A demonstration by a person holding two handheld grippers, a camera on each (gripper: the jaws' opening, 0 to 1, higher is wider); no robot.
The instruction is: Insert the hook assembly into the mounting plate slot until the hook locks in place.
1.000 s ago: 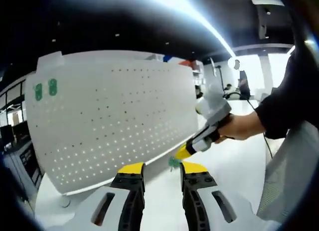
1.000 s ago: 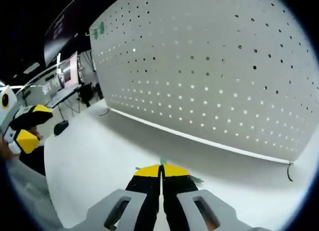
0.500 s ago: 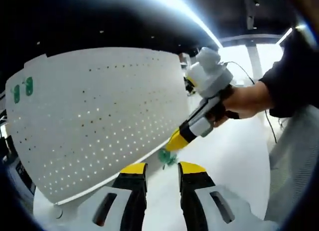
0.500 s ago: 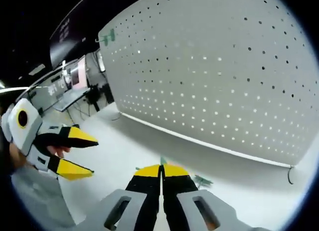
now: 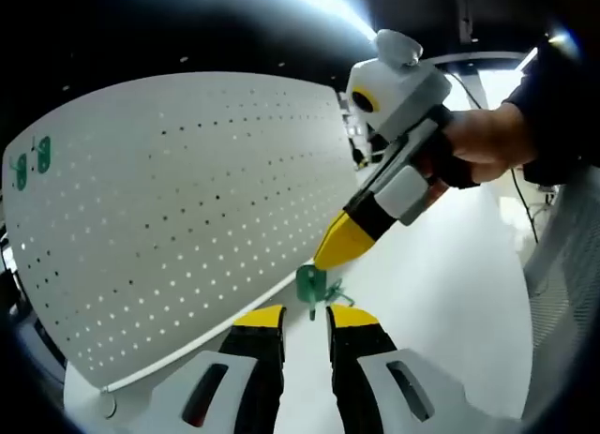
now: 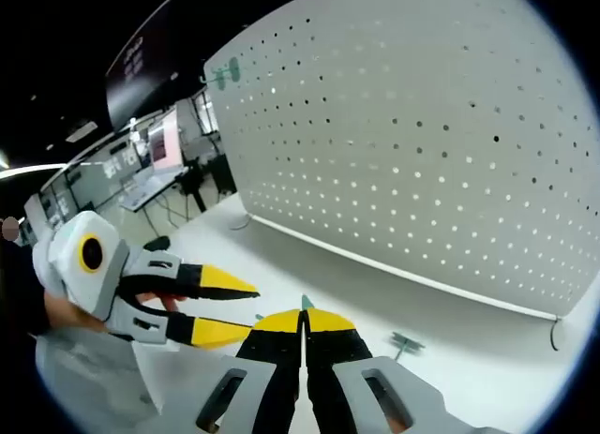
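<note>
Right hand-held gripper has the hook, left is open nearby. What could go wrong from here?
1. The right hand-held gripper pinches the small green plastic hook only at its tip, so it may twist or drop during insertion.
2. The open left hand-held gripper sits close beside it and could knock it.
3. A second green hook lies loose on the white table, easily swept aside.
</note>
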